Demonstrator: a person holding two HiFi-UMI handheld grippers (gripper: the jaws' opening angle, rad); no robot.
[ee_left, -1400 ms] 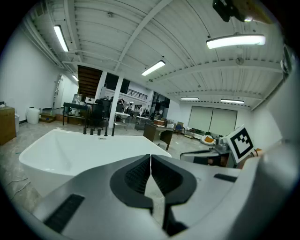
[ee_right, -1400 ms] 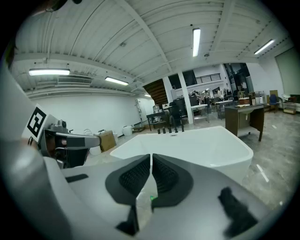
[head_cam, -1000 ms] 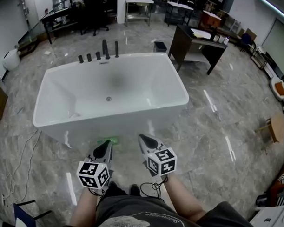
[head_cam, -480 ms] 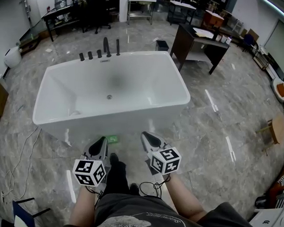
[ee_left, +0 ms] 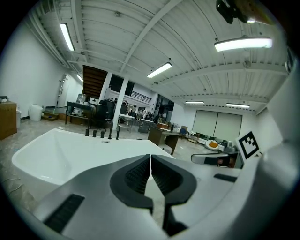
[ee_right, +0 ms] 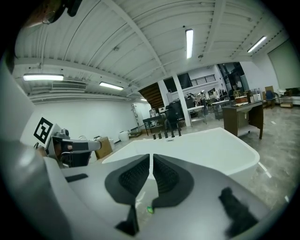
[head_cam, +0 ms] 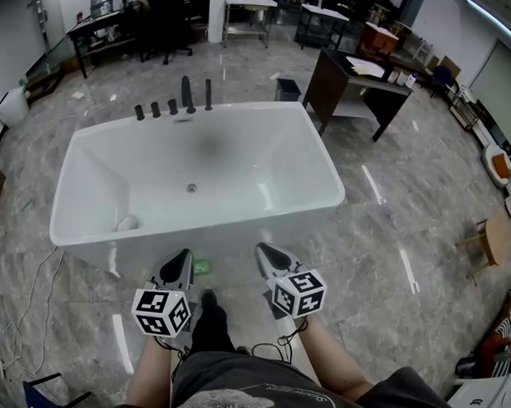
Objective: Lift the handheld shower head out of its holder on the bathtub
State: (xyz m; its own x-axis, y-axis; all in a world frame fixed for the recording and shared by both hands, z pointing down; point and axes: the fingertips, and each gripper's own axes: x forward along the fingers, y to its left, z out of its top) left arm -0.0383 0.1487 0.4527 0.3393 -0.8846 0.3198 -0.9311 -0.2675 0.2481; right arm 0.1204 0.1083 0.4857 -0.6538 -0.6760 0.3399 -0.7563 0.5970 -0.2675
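Observation:
A white freestanding bathtub (head_cam: 323, 172) fills the middle of the head view. On its far rim stand black fittings: three short knobs, a spout (head_cam: 187, 91), and a slim upright handheld shower head (head_cam: 208, 94) at the right end in its holder. My left gripper (head_cam: 181, 258) and right gripper (head_cam: 263, 251) hover over the floor at the tub's near side, far from the fittings. Both are shut with nothing between the jaws. The shower head also shows small and distant in the left gripper view (ee_left: 117, 132) and the right gripper view (ee_right: 179, 131).
A dark desk (head_cam: 360, 77) and a black bin (head_cam: 287, 89) stand beyond the tub's right end. A small green object (head_cam: 203, 266) lies on the marble floor below the near wall. A pale round thing (head_cam: 127, 223) sits inside the tub's near left corner. A cable (head_cam: 26, 291) trails at left.
Both grippers and the view have moved closer to the bathtub's near side. A dark shoe has stepped forward between the grippers. Both jaws stay shut.

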